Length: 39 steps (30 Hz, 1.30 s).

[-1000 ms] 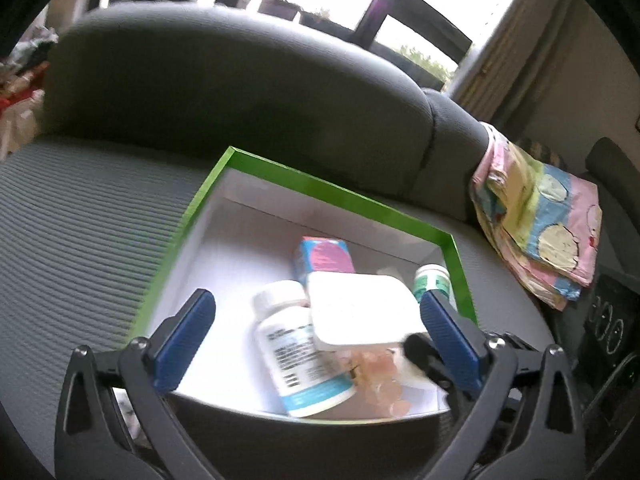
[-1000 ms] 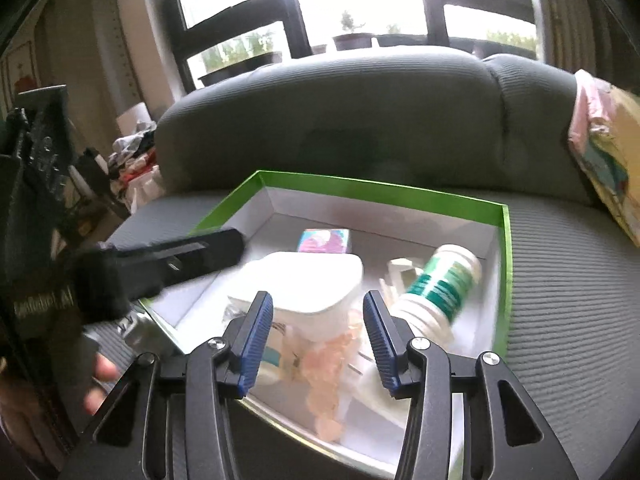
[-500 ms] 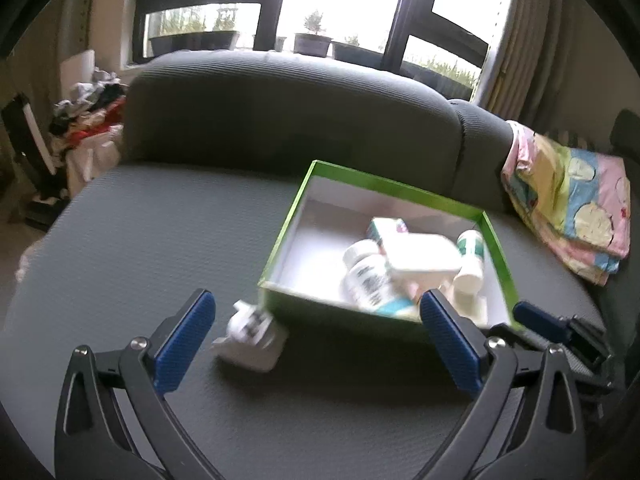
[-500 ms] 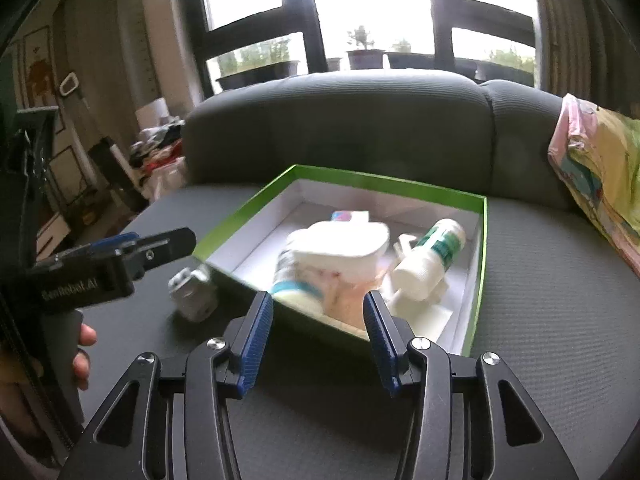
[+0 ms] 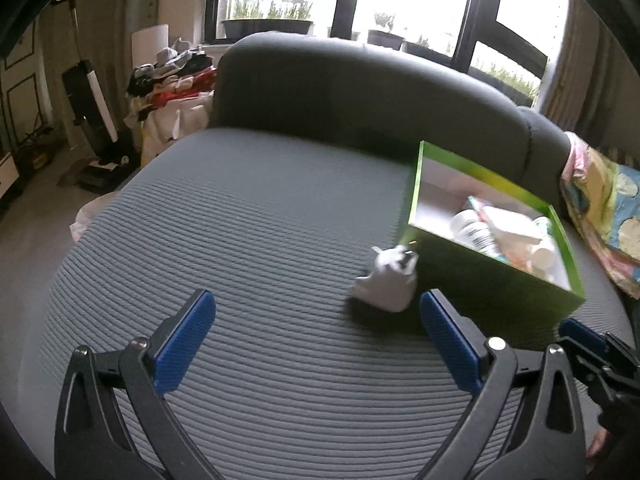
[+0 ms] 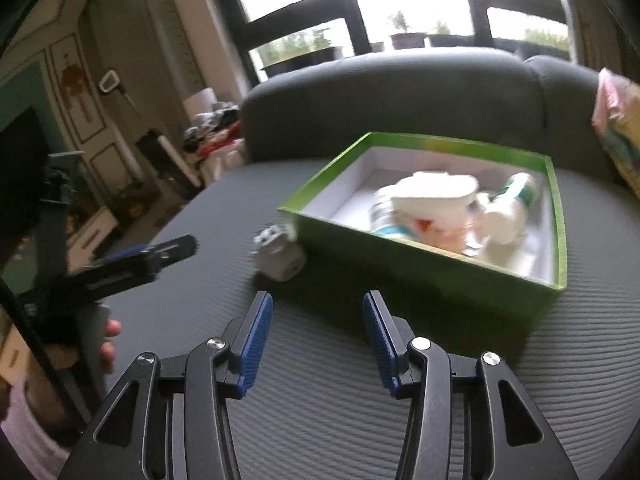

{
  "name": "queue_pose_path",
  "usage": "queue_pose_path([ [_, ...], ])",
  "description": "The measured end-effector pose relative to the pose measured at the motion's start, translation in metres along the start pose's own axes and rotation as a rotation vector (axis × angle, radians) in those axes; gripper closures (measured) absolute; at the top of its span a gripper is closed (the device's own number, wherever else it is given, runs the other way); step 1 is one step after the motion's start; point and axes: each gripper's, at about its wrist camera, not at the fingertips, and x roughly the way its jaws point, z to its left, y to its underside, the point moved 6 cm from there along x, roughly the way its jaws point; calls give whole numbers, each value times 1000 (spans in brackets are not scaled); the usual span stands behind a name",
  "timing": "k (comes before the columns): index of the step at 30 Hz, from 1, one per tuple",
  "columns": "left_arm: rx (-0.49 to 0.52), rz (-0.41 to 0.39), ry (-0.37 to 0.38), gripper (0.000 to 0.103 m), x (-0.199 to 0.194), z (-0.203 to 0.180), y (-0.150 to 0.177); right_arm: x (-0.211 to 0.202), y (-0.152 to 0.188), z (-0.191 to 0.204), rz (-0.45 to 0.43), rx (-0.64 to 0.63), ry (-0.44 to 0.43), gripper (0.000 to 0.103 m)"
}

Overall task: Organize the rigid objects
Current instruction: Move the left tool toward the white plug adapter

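A green box with white inner walls sits on a grey ribbed sofa seat. Inside it lie a white bottle, a green-labelled bottle, a white lidded container and other small items, all blurred. A small white-grey object lies on the seat against the box's near left corner. My left gripper is wide open and empty, short of that object. My right gripper has a narrow gap and holds nothing, in front of the box.
A colourful patterned cloth is draped over the sofa's right end. The sofa backrest rises behind the box. A heap of clothes and floor clutter lie beyond the seat's left edge. A person's hand holds the left gripper.
Both grippers pulled back from over the box to the seat in front of it. The left view swung left. The small white-grey object beside the box came into view.
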Motion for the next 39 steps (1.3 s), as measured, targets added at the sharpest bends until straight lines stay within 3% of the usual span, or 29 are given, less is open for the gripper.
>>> queue_pose_path([
  [6,18,52,20,1,24,3,6,21,9,5,38,17,-30,54],
  [13,-40,103,181,1,47,-3,-2,49,17,21,98,-72,-51,54],
  [26,62,119,204,1,82,-10,-10,105,4,38,126,-90,-77,54],
  [39,79,127,333,1,97,-24,-12,146,-10,31,144,-93,-51,53],
])
